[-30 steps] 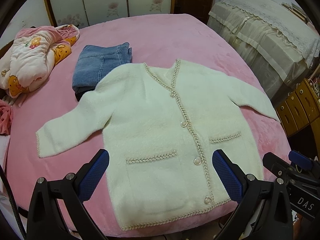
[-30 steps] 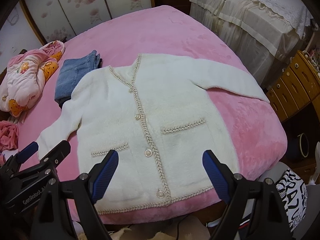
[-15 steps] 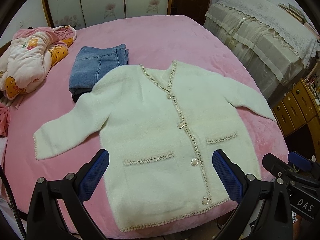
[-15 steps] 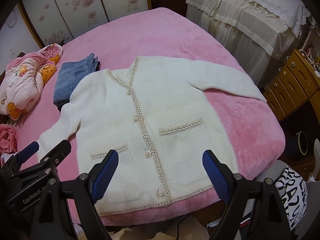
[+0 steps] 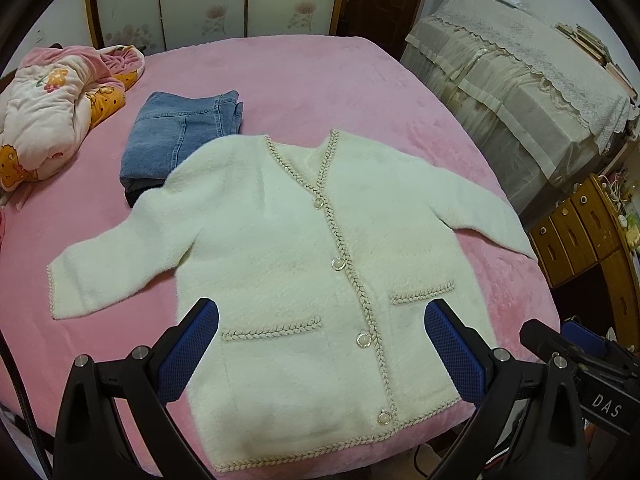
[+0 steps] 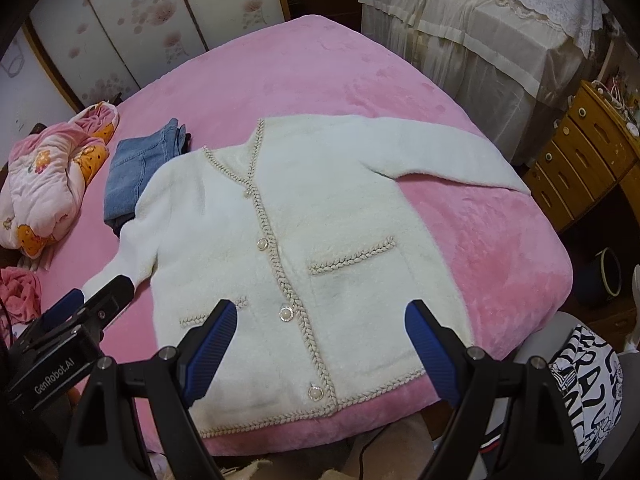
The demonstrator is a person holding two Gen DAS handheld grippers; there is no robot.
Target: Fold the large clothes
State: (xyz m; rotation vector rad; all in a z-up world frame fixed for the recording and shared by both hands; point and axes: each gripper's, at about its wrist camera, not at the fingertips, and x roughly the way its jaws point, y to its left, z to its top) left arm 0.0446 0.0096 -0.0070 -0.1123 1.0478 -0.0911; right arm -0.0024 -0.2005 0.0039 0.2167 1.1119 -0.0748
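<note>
A white fuzzy cardigan [image 5: 304,256] with braided trim and pearl buttons lies flat, face up, on the pink bed [image 5: 304,80], sleeves spread to both sides; it also shows in the right wrist view [image 6: 304,208]. My left gripper [image 5: 320,344] is open and empty, held above the cardigan's lower hem. My right gripper [image 6: 320,344] is open and empty, also above the hem, to the right of the left one. Each gripper's body shows at the edge of the other's view.
Folded blue jeans [image 5: 180,136] lie behind the cardigan's left shoulder. A pink and white quilted garment [image 5: 52,108] is bunched at the bed's far left. A lace-covered piece of furniture [image 5: 520,80] and wooden drawers [image 5: 580,232] stand right of the bed.
Both grippers have drifted slightly; the cardigan sits a little lower and more central in both views. Jaws stay open and the cardigan has not moved.
</note>
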